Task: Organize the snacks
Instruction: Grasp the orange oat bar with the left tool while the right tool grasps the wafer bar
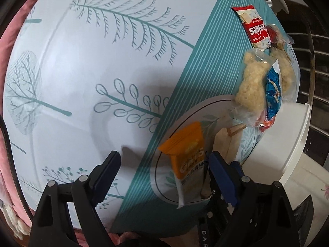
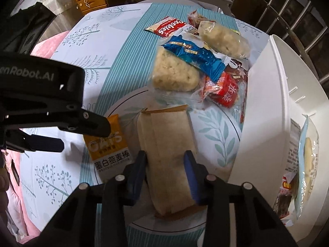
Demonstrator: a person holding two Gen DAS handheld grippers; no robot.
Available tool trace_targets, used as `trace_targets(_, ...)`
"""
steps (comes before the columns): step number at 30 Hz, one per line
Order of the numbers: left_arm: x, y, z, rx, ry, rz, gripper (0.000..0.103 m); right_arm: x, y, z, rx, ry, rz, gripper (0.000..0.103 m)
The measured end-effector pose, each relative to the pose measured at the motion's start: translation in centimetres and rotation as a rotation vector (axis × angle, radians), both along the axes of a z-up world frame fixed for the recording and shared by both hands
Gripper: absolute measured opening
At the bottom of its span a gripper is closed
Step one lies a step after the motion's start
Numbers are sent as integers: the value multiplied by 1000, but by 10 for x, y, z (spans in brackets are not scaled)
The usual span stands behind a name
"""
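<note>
My right gripper (image 2: 166, 164) points down at a long tan paper-wrapped snack (image 2: 166, 135) on the round leaf-print mat (image 2: 218, 135). Its blue pads touch both long sides of the packet, so it is shut on it. An orange oats bar (image 2: 109, 144) lies just left of it. In the left wrist view the oats bar (image 1: 185, 156) sits between the wide jaws of my left gripper (image 1: 164, 164), close to the right finger and not touched. The left gripper (image 2: 82, 135) hovers open over the bar's top end.
A pile of snacks lies beyond: red cookies packet (image 2: 168, 28), blue packet (image 2: 193, 55), clear bags of puffed rice cakes (image 2: 174, 76), red packet (image 2: 226, 94). A white bin (image 2: 267, 103) at the right holds several packets. Pink cushion (image 1: 8, 47) borders the table's left.
</note>
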State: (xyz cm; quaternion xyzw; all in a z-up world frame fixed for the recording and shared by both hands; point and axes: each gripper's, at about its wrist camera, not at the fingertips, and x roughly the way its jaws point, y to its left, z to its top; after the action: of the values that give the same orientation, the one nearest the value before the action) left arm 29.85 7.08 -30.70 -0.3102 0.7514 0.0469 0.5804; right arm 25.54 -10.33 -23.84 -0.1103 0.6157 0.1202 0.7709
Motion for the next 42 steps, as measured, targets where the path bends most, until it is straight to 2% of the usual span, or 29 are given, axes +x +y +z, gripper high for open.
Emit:
trace_targets(6,4,-9,-7,2,15,21,79,1,-3,4,12,28,4,29)
trace_targets(7,5,-12,-8,12,25,17,77,2,-4,5,17,34,4,25)
trace_targets(8,4,-16,-10,23,34,13,74,3,-5,6,16,42,3,7)
trace_targets(9,5,-19,-12,28,41,11,72,3,-6,5,15,53,-2,1)
trace_targets(11,8,-25,-14,52,44,13,71,5,-13,0,32,87,-30,0)
trace_targets(20,25,-53,-13,123,65,-10,70,3,-23,5,88,94,-53,0)
trace_targets(23,31,-66,-15,174,86,-21,60,2,-25,7,95,88,-56,0)
trace_targets(27,33,-75,-14,212,103,-38,58,2,-28,10,112,82,-51,1)
trace_targets(30,37,-86,-13,235,113,-42,49,2,-28,10,109,88,-36,4)
trace_targets(32,36,-81,-11,236,116,-33,42,1,-29,12,108,93,-22,10)
trace_targets(33,35,-80,-11,225,115,-27,41,1,-26,10,108,93,-19,13)
trace_targets(36,35,-75,-12,185,105,-6,41,2,-17,9,113,97,-2,30)
trace_targets(38,34,-71,-10,185,102,6,41,3,-11,8,111,100,10,41)
trace_targets(42,33,-55,-3,190,85,32,41,4,-5,7,91,95,26,50)
